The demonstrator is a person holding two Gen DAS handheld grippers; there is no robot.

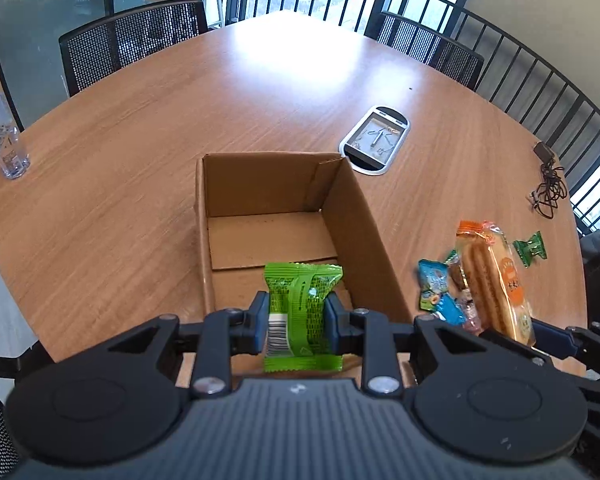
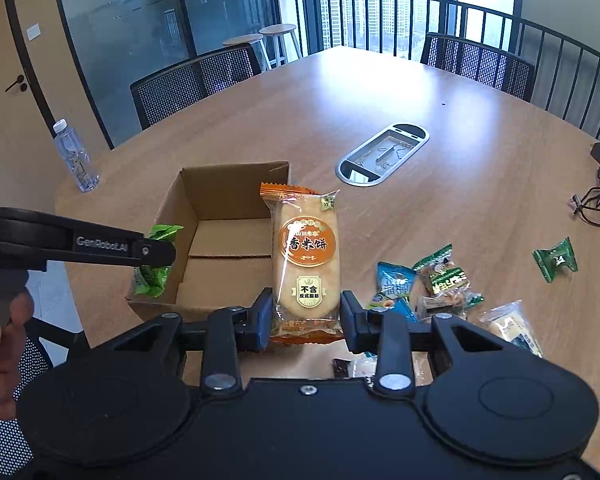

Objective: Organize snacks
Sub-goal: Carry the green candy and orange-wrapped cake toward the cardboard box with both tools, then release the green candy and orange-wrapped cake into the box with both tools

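Left wrist: crinkly green packet is pinched by left gripper fingers above open corrugated cardboard box on wood-grain worktop.

Right wrist: glossy orange rice-cracker packet, oblong, is clamped by right gripper fingers beside the box; loose wrapped snacks lie right.

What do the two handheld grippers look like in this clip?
Both the left gripper and the right gripper are matte black, with blue finger pads, silver pivot screws and round housings. The left one's side reads "GenRobot.AI" in pale lettering. No cables or sleeves show.
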